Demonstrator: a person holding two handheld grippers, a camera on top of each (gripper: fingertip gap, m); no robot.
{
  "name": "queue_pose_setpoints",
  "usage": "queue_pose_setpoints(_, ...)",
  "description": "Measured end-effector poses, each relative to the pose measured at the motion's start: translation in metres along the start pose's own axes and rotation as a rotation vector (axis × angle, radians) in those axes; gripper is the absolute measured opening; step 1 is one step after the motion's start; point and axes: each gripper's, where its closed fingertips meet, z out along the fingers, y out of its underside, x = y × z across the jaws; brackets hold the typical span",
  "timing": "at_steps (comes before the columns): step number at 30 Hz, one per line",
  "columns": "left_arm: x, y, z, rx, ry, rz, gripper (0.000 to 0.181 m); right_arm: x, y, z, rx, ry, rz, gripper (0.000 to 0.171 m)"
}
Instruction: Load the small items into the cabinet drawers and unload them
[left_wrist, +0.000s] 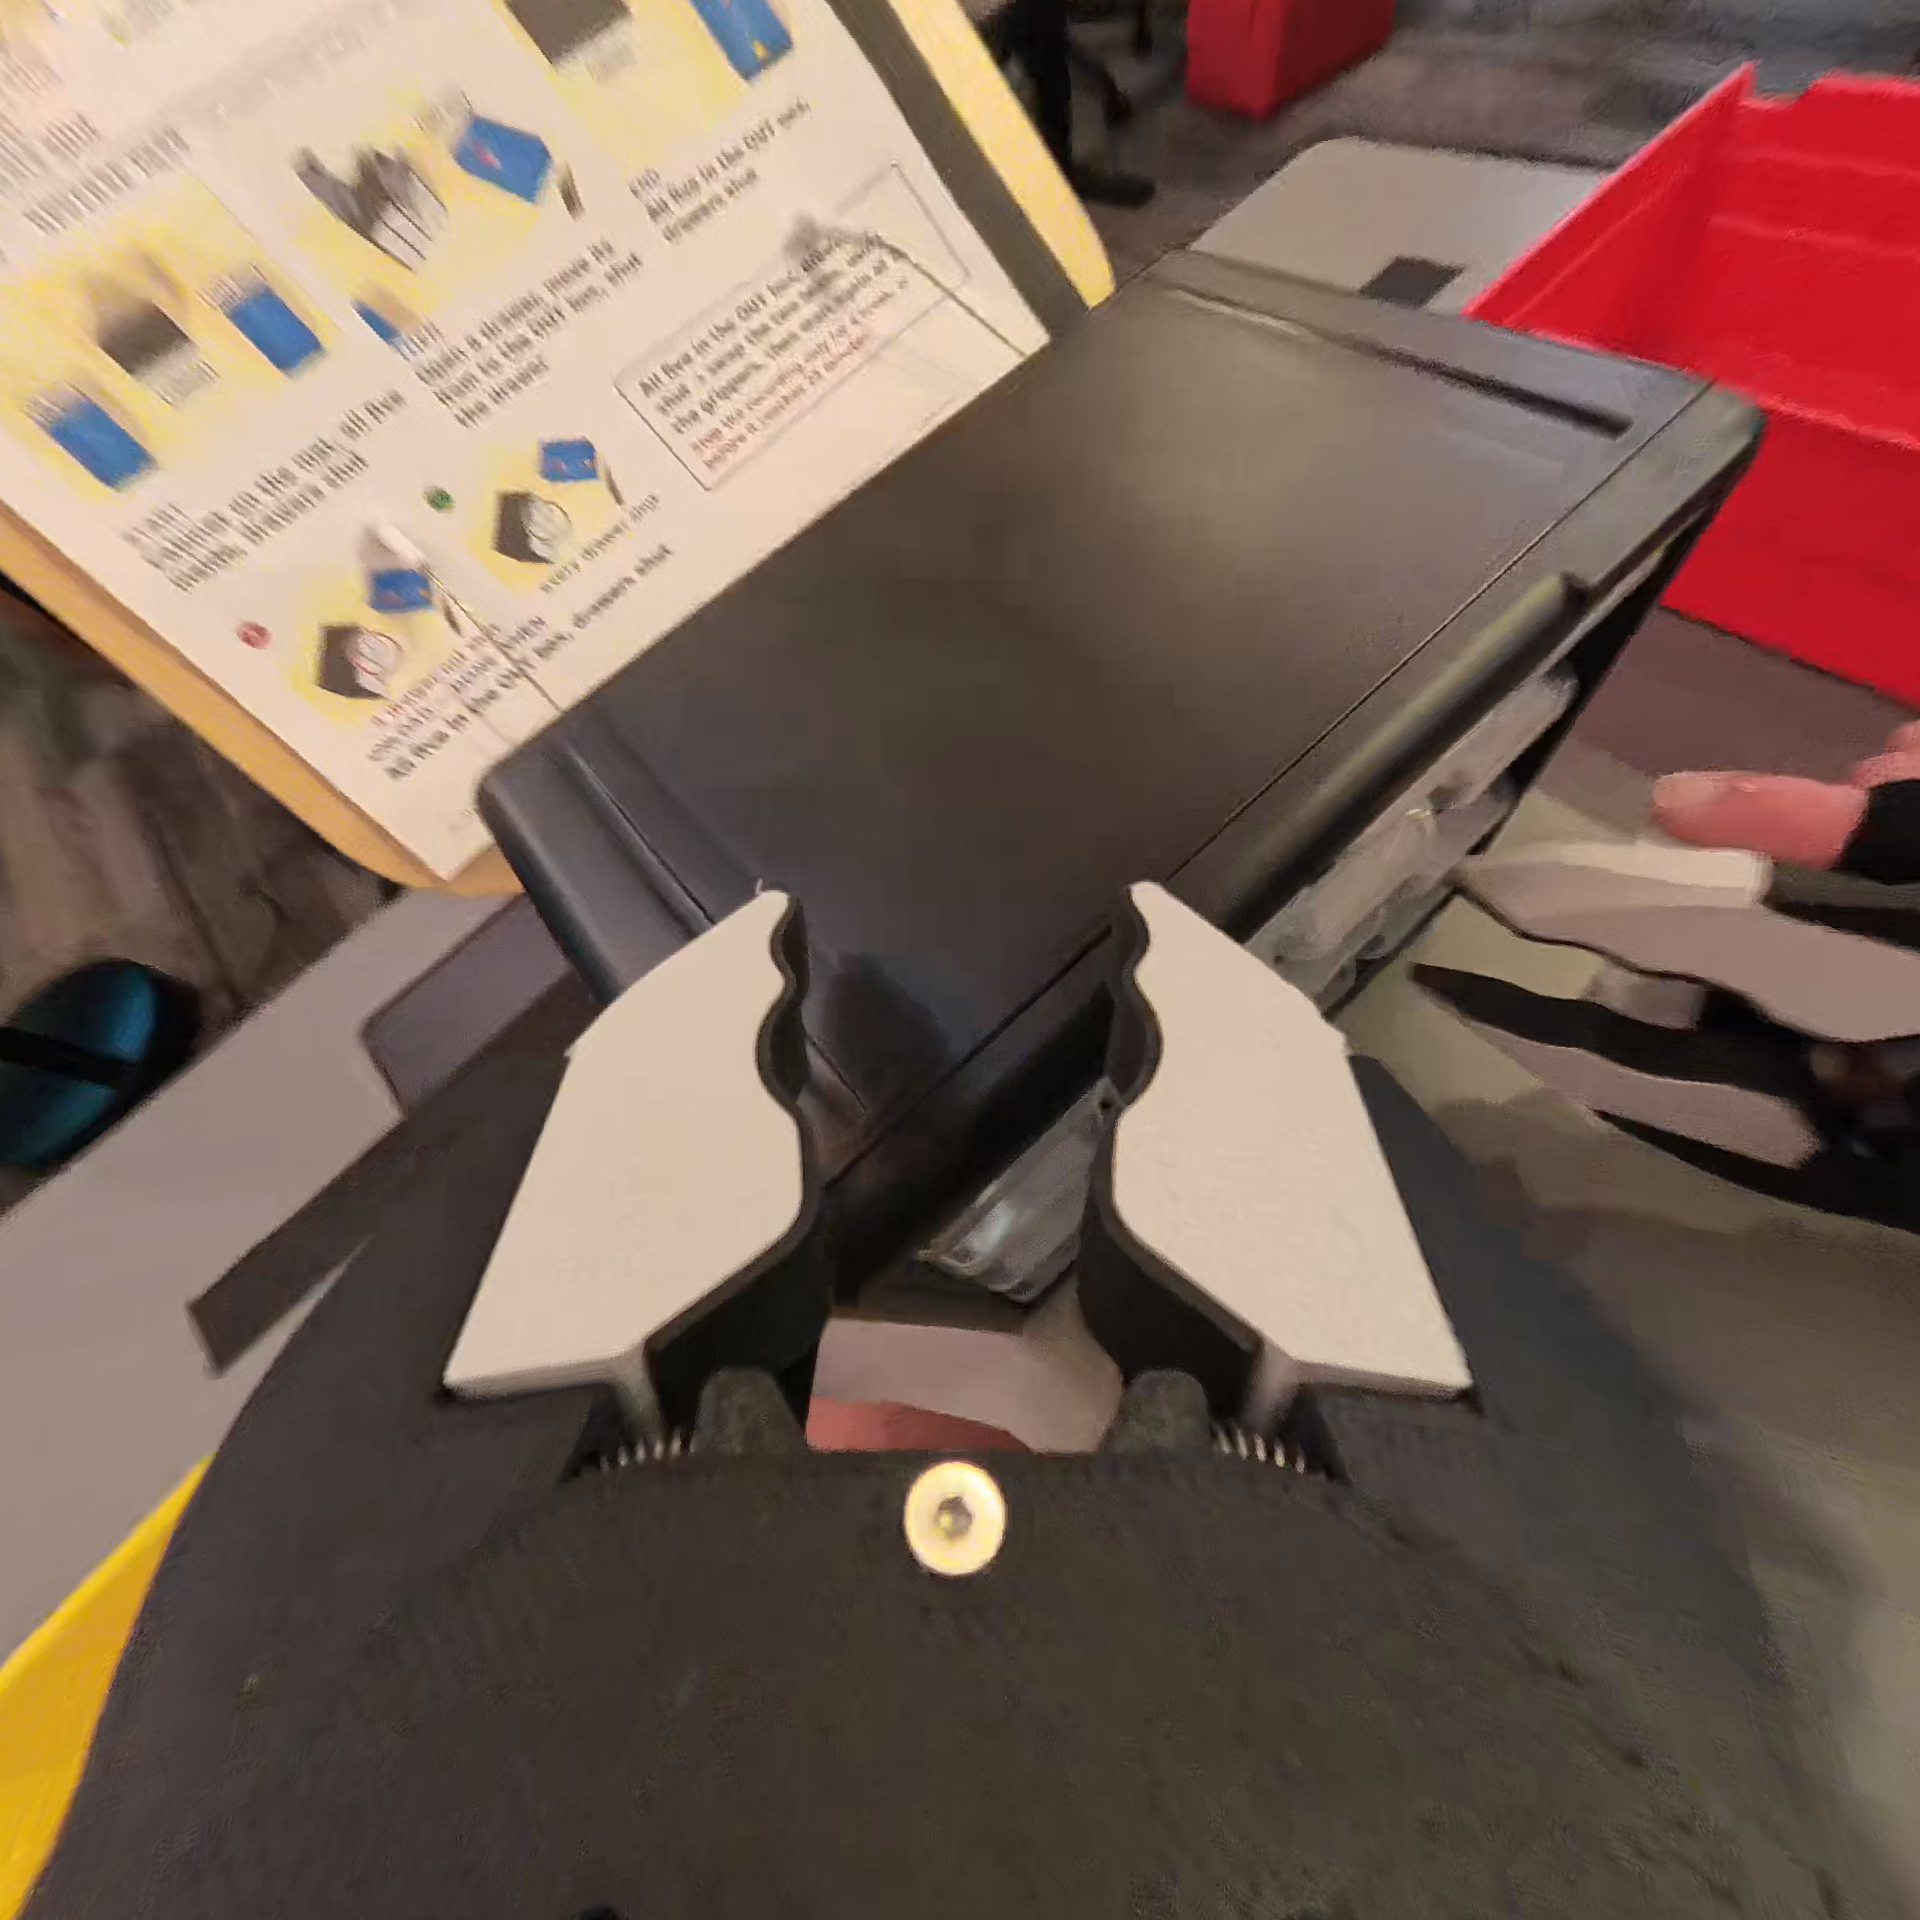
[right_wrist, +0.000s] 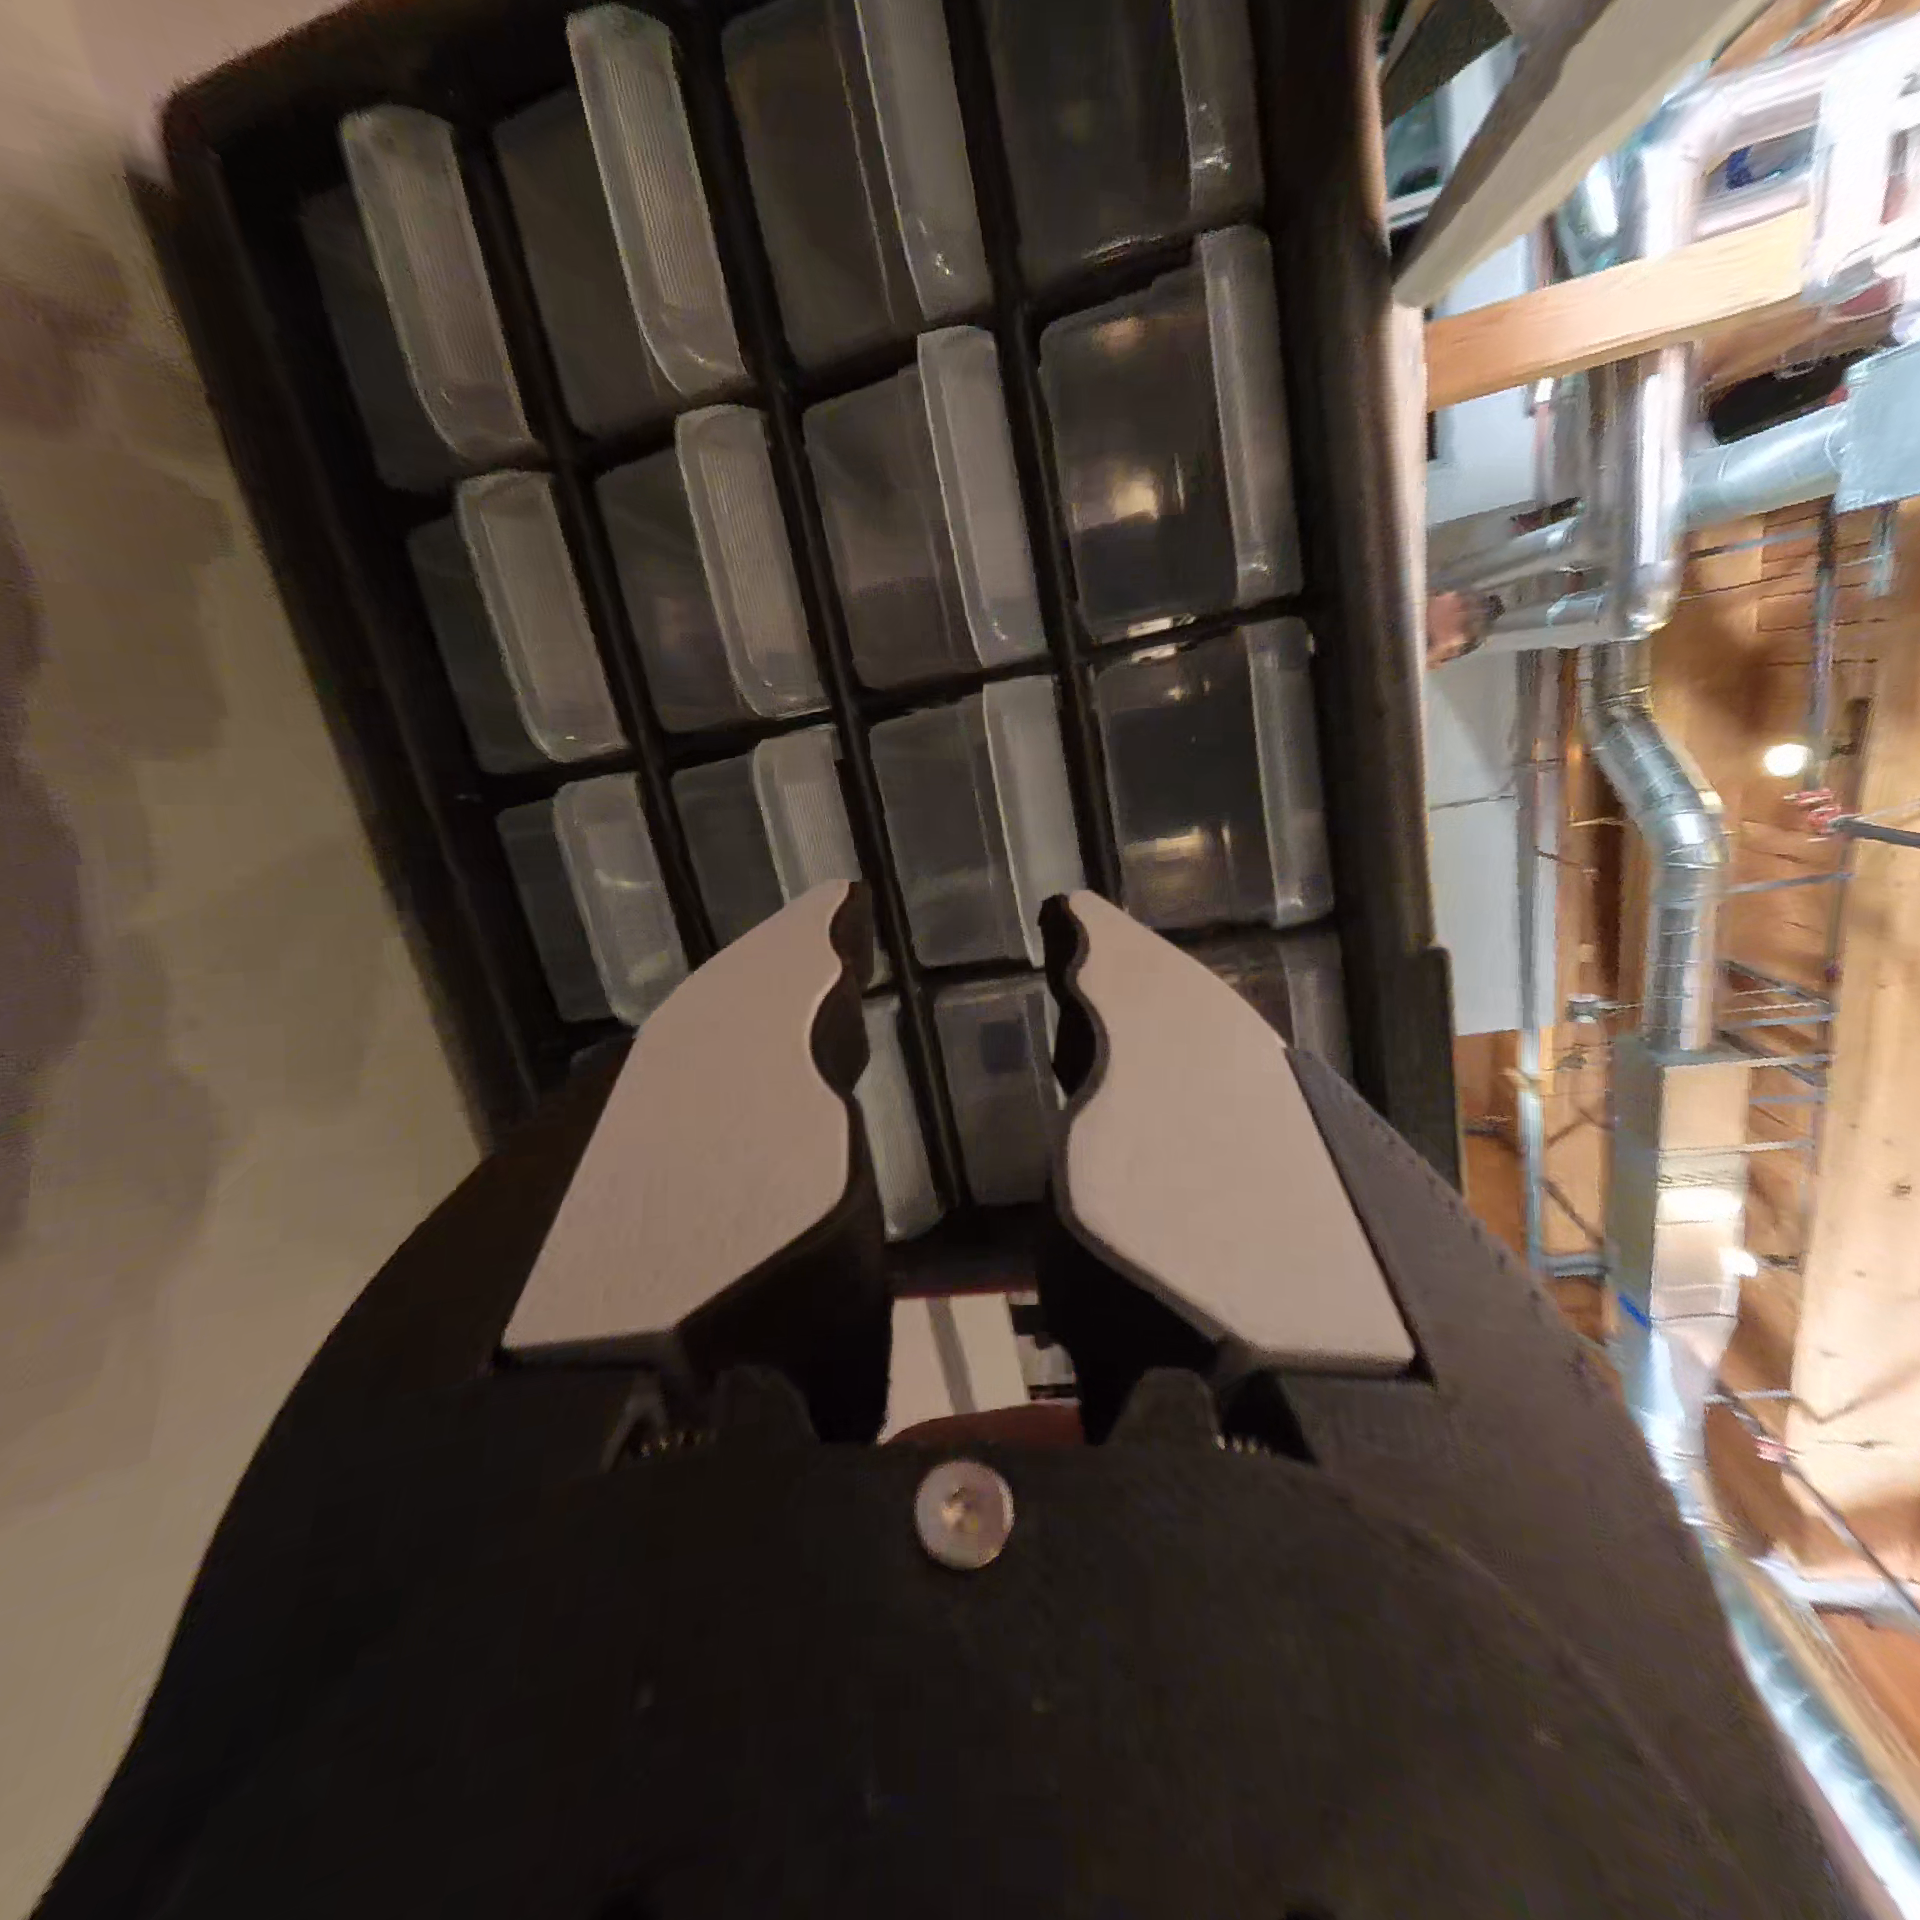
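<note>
The black cabinet (left_wrist: 1091, 582) shows from above in the left wrist view, with its clear drawer fronts (left_wrist: 1382, 894) along its right side. My left gripper (left_wrist: 961, 909) is open, and the cabinet's top front edge runs between its fingers. In the right wrist view, which is turned sideways, the cabinet's face (right_wrist: 1361, 520) fills the frame with several rows of clear drawers (right_wrist: 935, 499), all pushed in. My right gripper (right_wrist: 951, 909) is open, close in front of the lower drawers. A small dark square (right_wrist: 1003, 1044) shows behind one clear drawer front between its fingers. No loose small items are visible.
A red bin (left_wrist: 1766, 312) stands behind the cabinet on the right. An instruction sheet on a wooden board (left_wrist: 468, 312) leans at the back left. The other gripper and a person's finger (left_wrist: 1756, 810) show blurred at the right. A yellow edge (left_wrist: 62, 1662) shows bottom left. The cabinet rests on a grey table (left_wrist: 156, 1195). The cabinet's face (right_wrist: 1361, 520) sits 4 cm or so from the ends of my left fingers. The left camera catches it too, in the left wrist view (left_wrist: 1308, 858).
</note>
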Motion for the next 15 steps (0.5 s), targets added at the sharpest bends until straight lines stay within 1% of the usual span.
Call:
queue_pose_setpoints(1,0.000,0.001,0.002,-0.019,0.031,-0.037,0.056,0.002,0.000,0.005,-0.002,0.025,-0.020,0.031)
queue_pose_setpoints(3,-0.002,0.002,0.006,-0.038,0.059,-0.074,0.049,0.006,0.000,0.012,0.002,0.067,-0.047,0.030)
queue_pose_setpoints(6,-0.003,0.002,0.009,-0.061,0.090,-0.105,0.051,0.007,0.001,0.020,0.003,0.079,-0.077,0.027)
queue_pose_setpoints(7,-0.003,0.001,0.010,-0.064,0.084,-0.098,0.052,0.009,0.002,0.022,0.007,0.091,-0.086,0.024)
queue_pose_setpoints(8,-0.002,0.001,0.010,-0.070,0.084,-0.092,0.050,0.012,0.002,0.023,0.014,0.106,-0.086,0.017)
queue_pose_setpoints(9,-0.002,0.001,0.010,-0.079,0.086,-0.094,0.050,0.016,0.001,0.023,0.022,0.120,-0.085,0.009)
queue_pose_setpoints(14,-0.005,0.000,0.011,-0.110,0.059,-0.078,0.056,0.015,-0.002,0.016,0.044,0.110,-0.086,0.008)
queue_pose_setpoints(15,-0.004,0.000,0.011,-0.114,0.055,-0.066,0.055,0.014,-0.003,0.011,0.052,0.107,-0.085,0.008)
